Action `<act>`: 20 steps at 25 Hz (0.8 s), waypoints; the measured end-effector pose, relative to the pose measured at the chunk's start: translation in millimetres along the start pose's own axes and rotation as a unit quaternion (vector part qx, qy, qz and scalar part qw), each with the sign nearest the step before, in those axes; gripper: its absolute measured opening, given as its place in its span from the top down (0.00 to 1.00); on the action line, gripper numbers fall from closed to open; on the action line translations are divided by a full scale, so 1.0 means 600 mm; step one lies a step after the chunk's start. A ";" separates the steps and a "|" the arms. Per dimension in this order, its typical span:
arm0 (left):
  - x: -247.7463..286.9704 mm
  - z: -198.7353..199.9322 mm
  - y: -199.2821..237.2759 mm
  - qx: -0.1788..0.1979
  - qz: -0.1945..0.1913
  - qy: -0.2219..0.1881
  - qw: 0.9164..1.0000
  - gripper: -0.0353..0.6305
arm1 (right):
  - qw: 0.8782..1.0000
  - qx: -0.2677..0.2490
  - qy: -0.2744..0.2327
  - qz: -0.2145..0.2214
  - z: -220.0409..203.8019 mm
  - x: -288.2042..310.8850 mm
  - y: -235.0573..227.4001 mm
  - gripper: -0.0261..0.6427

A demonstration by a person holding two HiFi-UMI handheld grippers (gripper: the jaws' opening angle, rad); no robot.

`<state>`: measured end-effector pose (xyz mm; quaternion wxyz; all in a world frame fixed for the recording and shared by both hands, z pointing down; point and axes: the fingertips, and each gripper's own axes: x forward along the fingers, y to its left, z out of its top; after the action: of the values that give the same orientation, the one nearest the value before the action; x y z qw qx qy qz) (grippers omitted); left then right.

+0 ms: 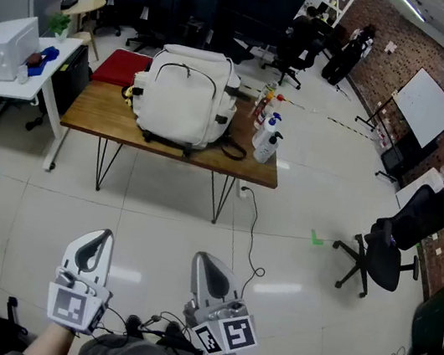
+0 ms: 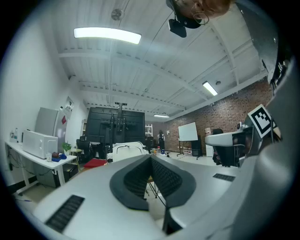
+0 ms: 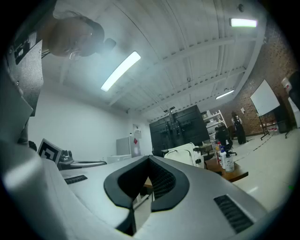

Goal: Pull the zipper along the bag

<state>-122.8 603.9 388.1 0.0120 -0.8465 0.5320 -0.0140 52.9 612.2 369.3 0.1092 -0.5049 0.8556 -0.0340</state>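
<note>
Bag (image 1: pixel 183 96): white, upright on the counter (image 1: pixel 97 115), upper centre of frame.
Jaws: left gripper (image 1: pixel 96 245) and right gripper (image 1: pixel 207 270) closed together, empty.
Progress: nothing done; you stand well apart; whole zipper (image 1: pixel 188 66) pull remains.

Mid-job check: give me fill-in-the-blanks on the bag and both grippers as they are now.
The backpack on the wooden table is ____ in colour.
In the head view, the bottles stand at the backpack's ____ side.
The left gripper and right gripper each have their fingers ____, holding nothing.
Missing: white; right; shut.
</note>
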 end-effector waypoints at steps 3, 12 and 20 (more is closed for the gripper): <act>-0.007 0.000 0.024 -0.004 0.005 -0.004 1.000 0.90 | 1.000 0.005 0.003 -0.008 -0.008 0.005 0.009 0.95; 0.020 -0.006 0.064 0.007 0.014 -0.011 1.000 0.90 | 1.000 0.008 0.007 -0.019 -0.026 0.041 -0.013 0.94; 0.101 -0.016 0.122 0.019 0.043 -0.009 0.999 0.90 | 1.000 0.015 0.001 -0.007 -0.049 0.150 -0.080 0.95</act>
<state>-162.7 517.6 395.6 0.0334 -0.8226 0.5673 -0.0161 45.6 509.0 392.2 0.1157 -0.5089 0.8517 -0.0482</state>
